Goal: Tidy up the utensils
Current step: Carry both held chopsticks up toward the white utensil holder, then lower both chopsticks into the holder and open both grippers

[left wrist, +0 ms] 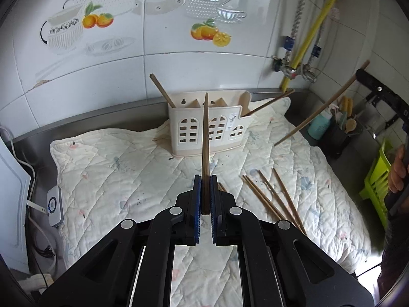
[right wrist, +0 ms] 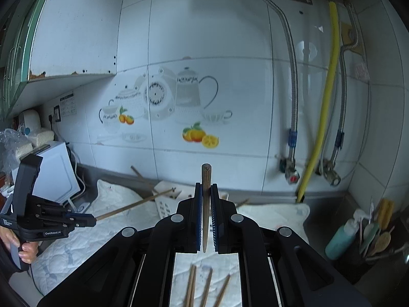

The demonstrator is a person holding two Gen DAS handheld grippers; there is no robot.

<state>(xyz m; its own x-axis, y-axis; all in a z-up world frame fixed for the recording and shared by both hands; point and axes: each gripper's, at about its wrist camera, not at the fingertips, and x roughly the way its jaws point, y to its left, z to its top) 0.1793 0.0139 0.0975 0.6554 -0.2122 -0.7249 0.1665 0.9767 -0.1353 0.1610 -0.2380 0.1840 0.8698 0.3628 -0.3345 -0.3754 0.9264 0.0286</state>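
Wooden chopstick is pinched between the blue pads of the left claw in the left wrist view, pointing at the cream utensil caddy on the quilted mat. Two chopsticks already lean inside the caddy; loose chopsticks lie to the right on the mat. In the right wrist view, the right claw pinches another chopstick upright, and only here "GenRobot.AI" reads on the left claw's body. A teal soap bottle stands at the desk corner.
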